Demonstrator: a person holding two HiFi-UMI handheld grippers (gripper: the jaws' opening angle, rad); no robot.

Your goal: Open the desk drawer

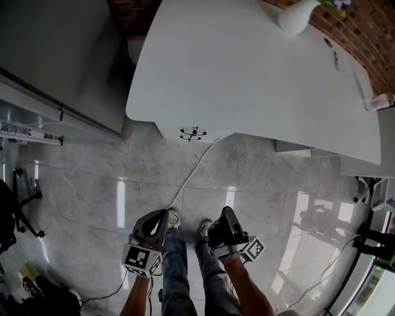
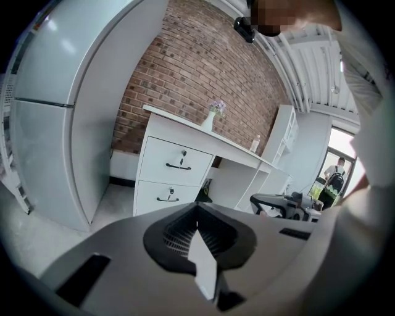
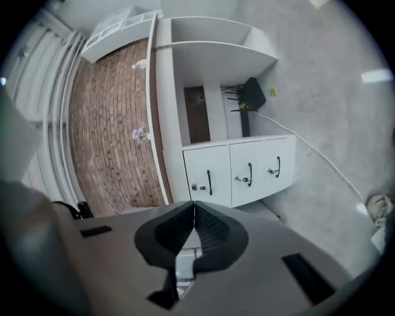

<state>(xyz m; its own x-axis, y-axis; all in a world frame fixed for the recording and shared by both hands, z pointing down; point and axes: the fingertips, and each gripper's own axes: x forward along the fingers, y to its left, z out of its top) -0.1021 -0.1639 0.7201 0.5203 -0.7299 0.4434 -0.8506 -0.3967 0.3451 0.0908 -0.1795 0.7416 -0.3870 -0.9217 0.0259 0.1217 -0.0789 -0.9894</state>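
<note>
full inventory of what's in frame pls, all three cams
desk: one, white, against the brick wall
drawers: three, white with black handles, stacked at one end of the desk
key bunch: one, dark, hanging at the desk front
vase: one, white, pale flowers, on the desk top
router: one, black, under the desk
cable: one, white, across the floor from under the desk
fridge: one, pale grey, beside the desk
chair base: one, black, head view's left edge
legs: two, blue jeans, pale shoes, bottom centre
left gripper: one, dark grey, jaws shut, empty
right gripper: one, dark grey, jaws shut, empty, rolled sideways
</note>
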